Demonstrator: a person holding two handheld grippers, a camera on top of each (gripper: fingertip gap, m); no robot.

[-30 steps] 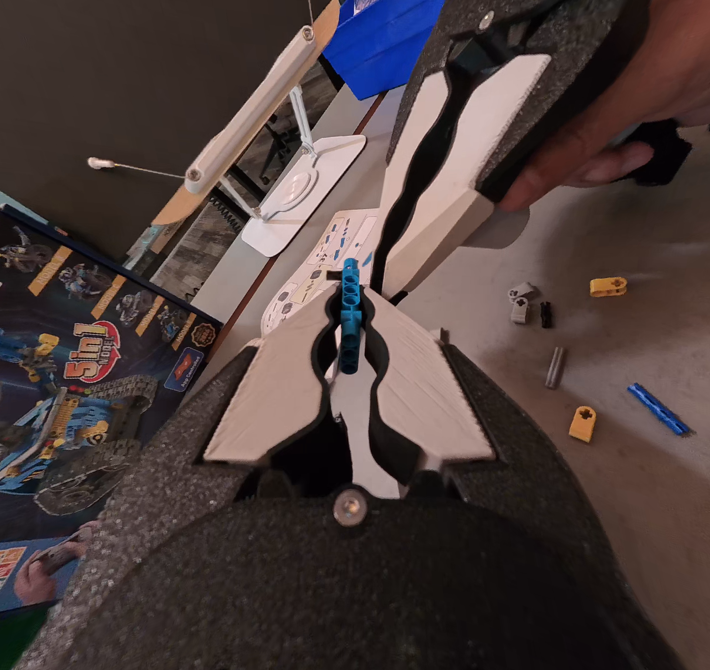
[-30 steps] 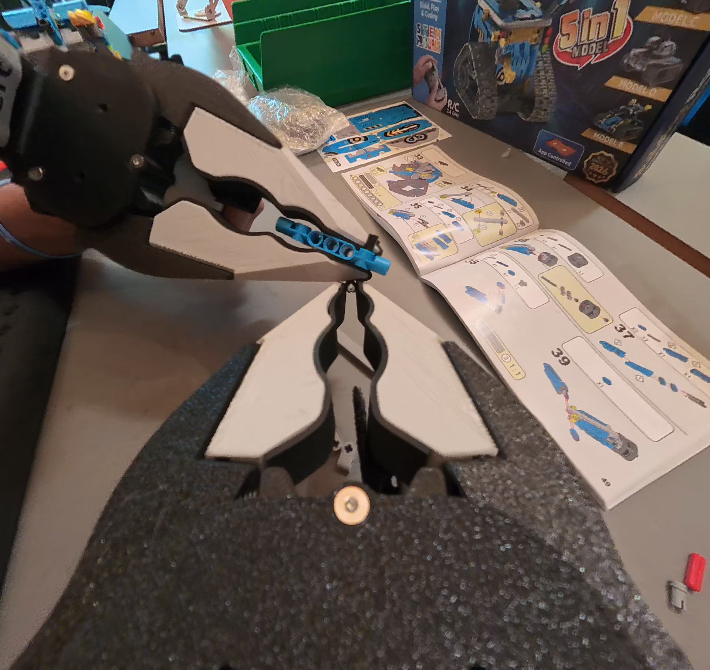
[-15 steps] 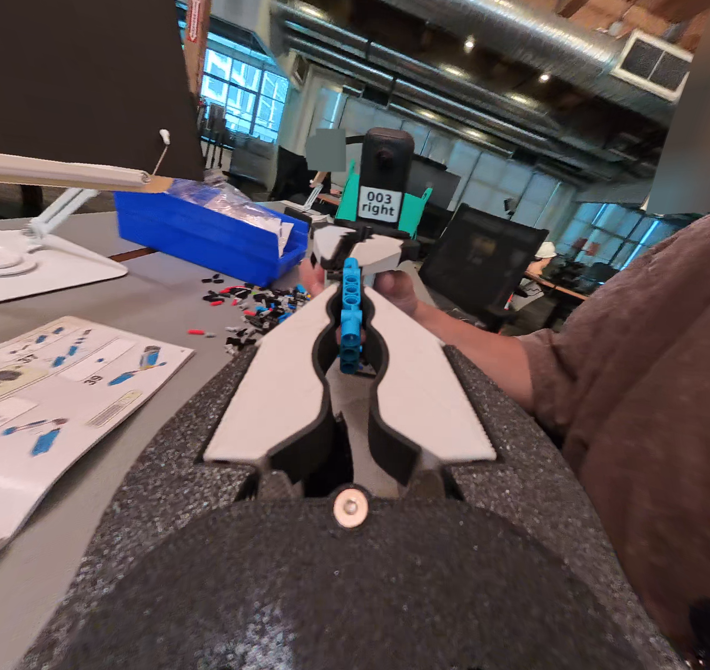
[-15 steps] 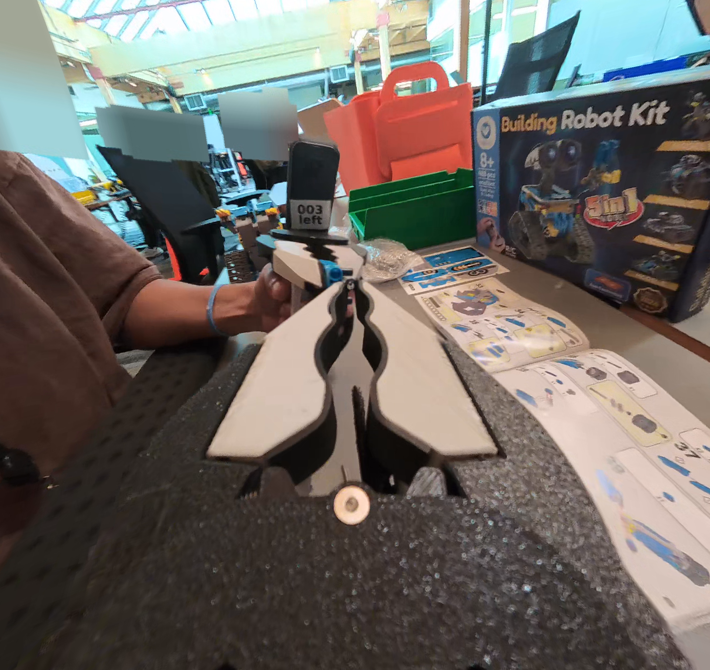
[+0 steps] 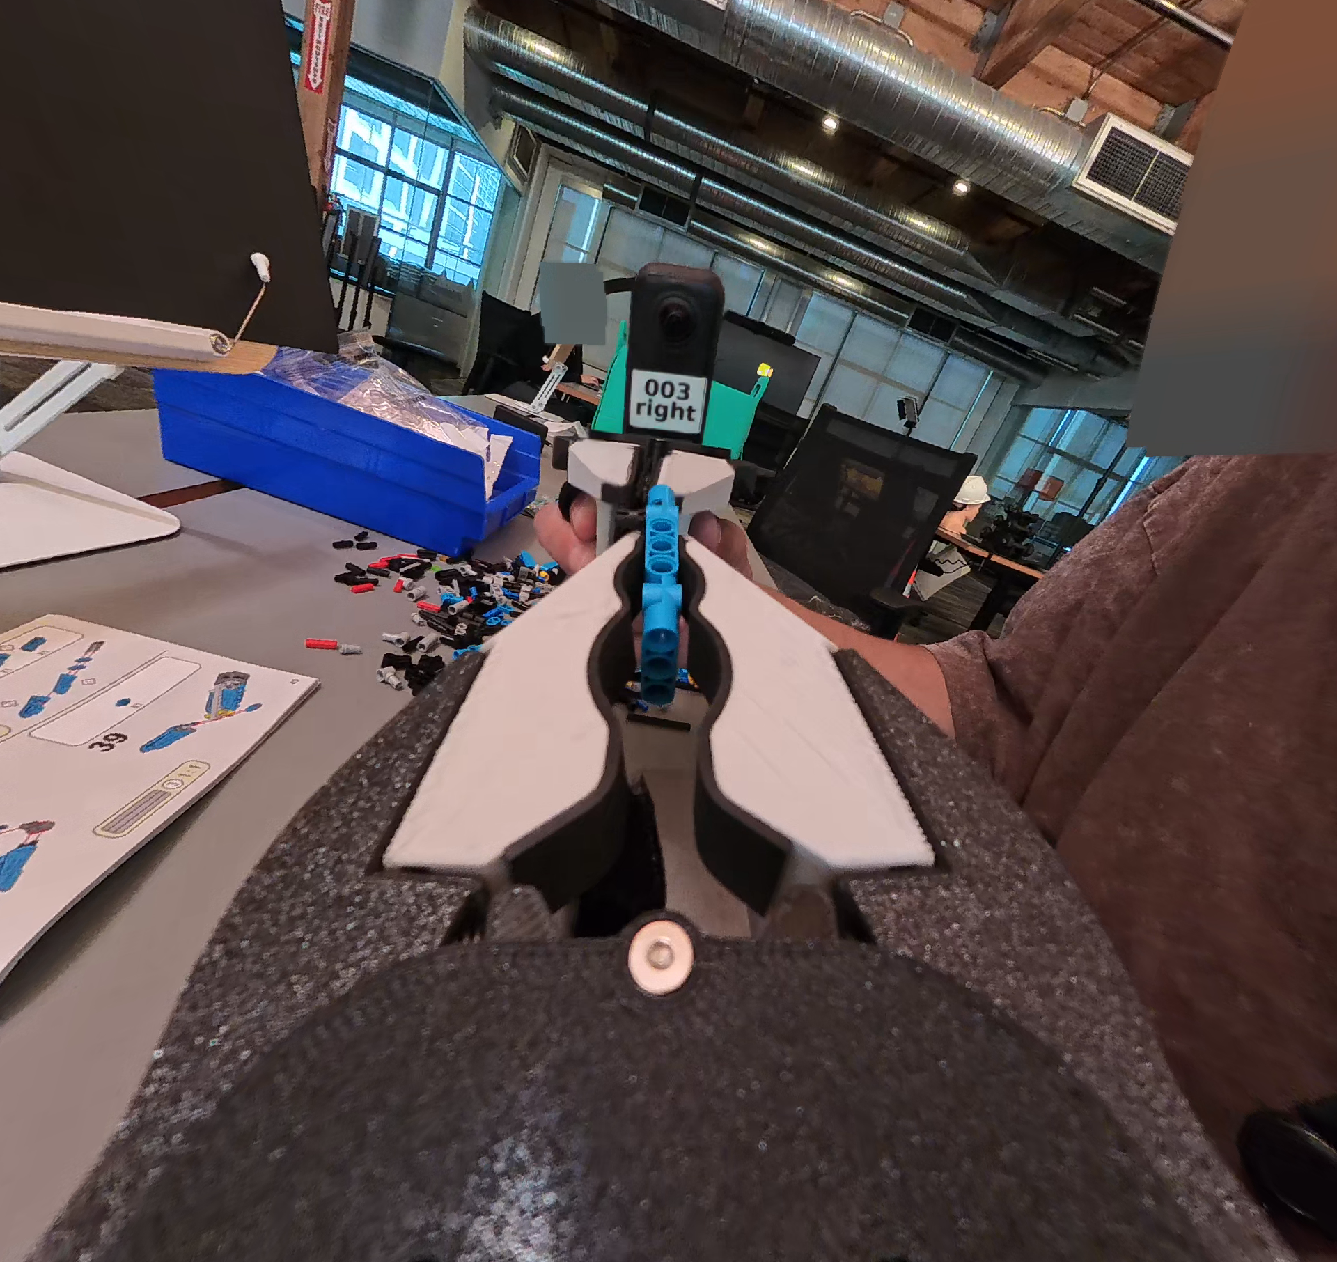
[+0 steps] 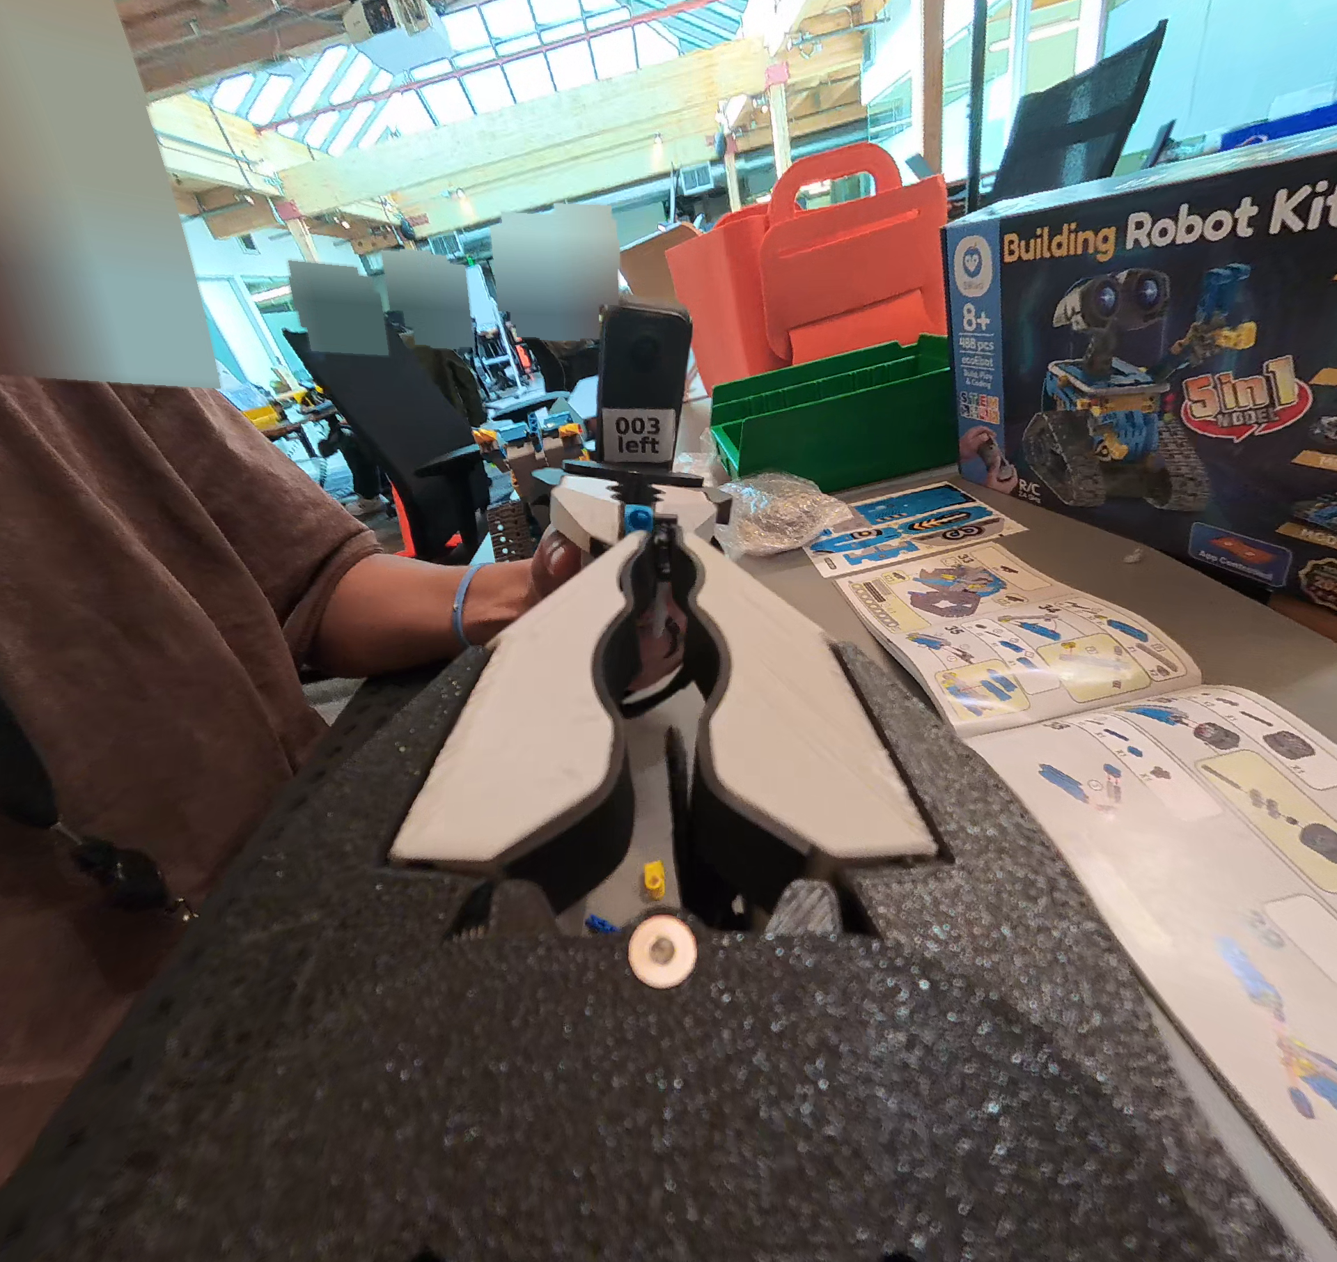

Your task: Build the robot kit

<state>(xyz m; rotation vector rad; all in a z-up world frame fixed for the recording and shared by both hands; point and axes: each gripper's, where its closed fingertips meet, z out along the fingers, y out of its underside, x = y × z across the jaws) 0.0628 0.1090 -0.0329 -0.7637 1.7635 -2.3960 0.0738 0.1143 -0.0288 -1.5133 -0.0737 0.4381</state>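
Left gripper (image 5: 660,540) is clamped on a blue beam (image 5: 660,605), held upright between its tips above the table (image 5: 239,598). Right gripper (image 6: 660,540) faces it tip to tip, closed on a small black pin (image 6: 661,548) at the beam's end. A parts pile (image 5: 463,598), blue bin (image 5: 340,460) and booklet (image 6: 1027,655) lie near.

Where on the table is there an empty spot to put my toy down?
Bare grey table lies between the white stand base, the open booklet and the blue bin. Crowded: the pile of small parts before the bin, and the booklet pages by the kit box.
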